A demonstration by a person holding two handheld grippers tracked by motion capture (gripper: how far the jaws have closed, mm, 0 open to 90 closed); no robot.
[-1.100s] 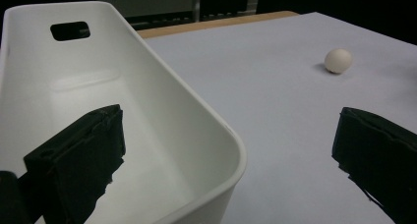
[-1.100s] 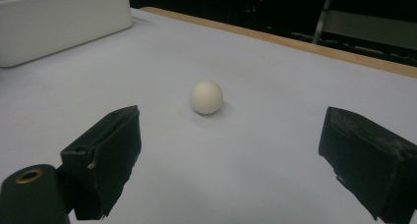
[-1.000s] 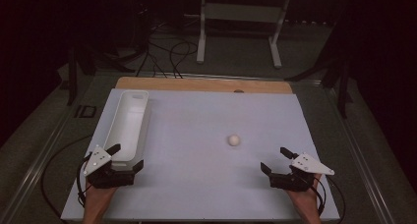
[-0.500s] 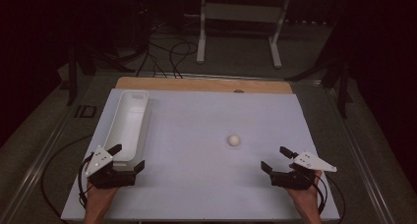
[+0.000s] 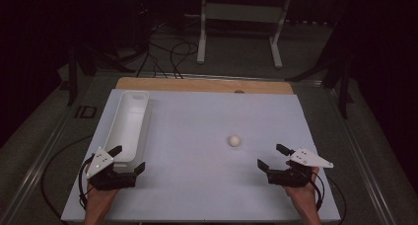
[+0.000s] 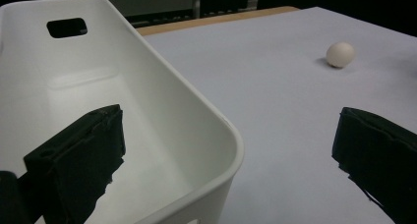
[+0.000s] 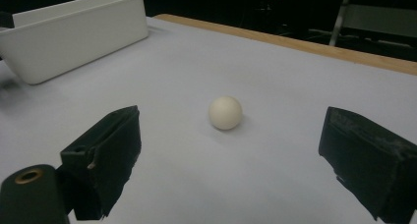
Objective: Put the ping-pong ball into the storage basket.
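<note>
Left tongs [image 5: 127,158] spread wide, holding nothing; they straddle the near end wall of the white plastic bin [image 5: 129,125], with one jaw over the bin interior and the other out over the bare tabletop [image 5: 197,131]. In the left gripper view the bin's rounded near corner [image 6: 223,135] sits between the jaws, the handle cutout is in the far end wall, and the interior looks empty as far as visible. Can't tell whether either jaw touches the rim. Right tongs [image 5: 276,156] also spread wide, nothing pinched, low over the tabletop at its near right edge. The small white ball [image 5: 234,140] lies on the tabletop ahead of the right tongs and a bit toward the left ones, apart from both jaws. In the right gripper view the ball [image 7: 225,113] sits roughly centred in the gap between the jaws but farther out, resting on the surface. From the left tongs the ball [image 6: 340,54] is well off, ahead and to the right, clear of the bin. The bin runs lengthwise away from the left tongs along the tabletop's left side. A hand [image 5: 96,204] backs the left tongs and a hand [image 5: 304,198] backs the right, both at the near edge.
</note>
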